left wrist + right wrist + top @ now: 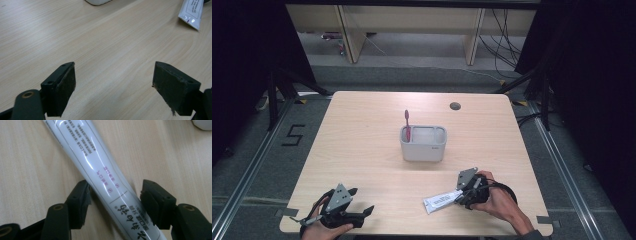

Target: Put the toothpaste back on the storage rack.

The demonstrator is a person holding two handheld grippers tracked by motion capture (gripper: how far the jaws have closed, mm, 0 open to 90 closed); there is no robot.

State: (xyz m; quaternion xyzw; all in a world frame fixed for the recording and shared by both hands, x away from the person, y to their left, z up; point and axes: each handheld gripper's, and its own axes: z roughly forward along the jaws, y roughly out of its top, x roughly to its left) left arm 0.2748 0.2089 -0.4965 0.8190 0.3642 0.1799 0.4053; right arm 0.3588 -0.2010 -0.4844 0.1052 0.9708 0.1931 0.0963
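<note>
The white tube lies between the right gripper jaws (narrowed, not visibly pressing) at the table's near right; the left gripper is held wide.

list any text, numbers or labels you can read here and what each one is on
"5": a dark figure marked on the grey floor left of the table.
White tube between the right gripper jaws: large black characters and small pink and black print, not readable.
Grey holder: a small dark mark on its front, too small to read.
Toothbrush: no text seen.
</note>
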